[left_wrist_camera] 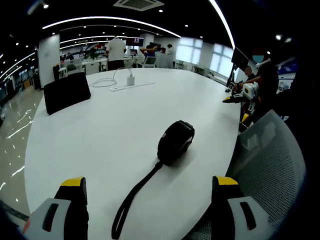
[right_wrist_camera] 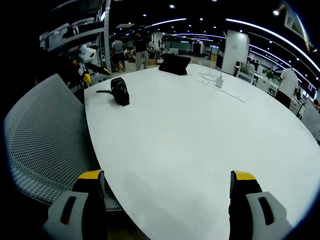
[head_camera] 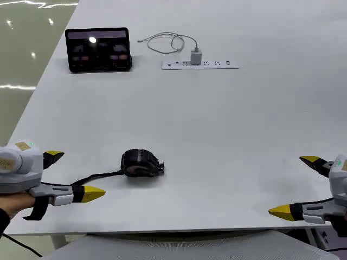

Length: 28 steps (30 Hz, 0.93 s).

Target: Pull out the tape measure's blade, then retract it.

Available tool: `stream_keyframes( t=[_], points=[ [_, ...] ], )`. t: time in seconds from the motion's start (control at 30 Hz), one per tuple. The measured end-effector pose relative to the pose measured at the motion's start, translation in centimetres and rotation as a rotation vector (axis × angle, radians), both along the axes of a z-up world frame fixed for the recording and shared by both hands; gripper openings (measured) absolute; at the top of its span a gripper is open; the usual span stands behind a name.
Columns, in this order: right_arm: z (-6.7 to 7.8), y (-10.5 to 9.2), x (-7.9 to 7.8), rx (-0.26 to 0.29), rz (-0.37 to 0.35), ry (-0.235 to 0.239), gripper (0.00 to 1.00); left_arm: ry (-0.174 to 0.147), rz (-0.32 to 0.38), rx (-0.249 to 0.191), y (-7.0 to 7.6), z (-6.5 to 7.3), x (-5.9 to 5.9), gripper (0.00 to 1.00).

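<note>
A black tape measure [head_camera: 141, 163] lies on the white table [head_camera: 217, 119], its black wrist strap [head_camera: 95, 177] trailing left toward my left gripper. My left gripper [head_camera: 73, 174] stands open at the table's near left edge, yellow tips apart, a short way from the tape measure [left_wrist_camera: 176, 141], whose strap [left_wrist_camera: 132, 202] runs down between the jaws. My right gripper [head_camera: 300, 186] is open at the near right edge, far from the tape measure [right_wrist_camera: 119, 90], with nothing between its fingers. The blade is retracted inside the case.
A dark tablet [head_camera: 98, 49] stands at the far left. A white power strip [head_camera: 199, 64] with a charger and coiled cable [head_camera: 169, 42] lies at the far middle. A grey mesh chair back [head_camera: 173, 246] sits at the table's near edge.
</note>
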State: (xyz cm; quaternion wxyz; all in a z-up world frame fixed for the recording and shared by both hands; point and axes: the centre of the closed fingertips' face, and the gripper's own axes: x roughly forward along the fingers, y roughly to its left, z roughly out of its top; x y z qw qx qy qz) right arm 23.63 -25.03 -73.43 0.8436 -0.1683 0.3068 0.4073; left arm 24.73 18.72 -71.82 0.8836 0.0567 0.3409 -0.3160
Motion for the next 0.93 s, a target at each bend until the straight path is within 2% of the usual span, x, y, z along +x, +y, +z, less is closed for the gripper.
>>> stream_keyframes(
  t=[0.07, 0.1, 0.13, 0.17, 0.3, 0.7, 0.93],
  points=[
    [0.1, -0.1, -0.2, 0.002, -0.004, 0.001, 1.00, -0.002, 0.005, 0.007, 0.2, -0.1, 0.0, 1.00],
    [0.1, -0.2, -0.2, 0.001, -0.005, -0.002, 1.00, -0.021, 0.027, 0.040, 0.8, -0.1, 0.3, 1.00],
    [0.2, -0.2, -0.2, 0.001, -0.006, -0.003, 1.00, -0.015, 0.032, 0.042, 0.9, -0.2, 0.3, 1.00],
    [0.3, -0.3, -0.1, -0.001, -0.008, -0.005, 1.00, -0.006, 0.035, 0.017, 0.8, -0.1, 0.3, 1.00],
    [0.6, -0.7, 0.1, 0.001, -0.021, -0.012, 1.00, -0.010, 0.032, 0.012, 0.7, 0.2, 0.3, 1.00],
    [0.7, -1.4, 0.2, 0.005, -0.034, -0.015, 1.00, 0.000, 0.016, 0.008, 0.4, 0.4, -0.1, 1.00],
    [0.5, -1.4, 0.2, 0.007, -0.037, -0.023, 1.00, -0.003, 0.006, 0.022, 0.1, 0.5, 0.0, 1.00]
  ],
)
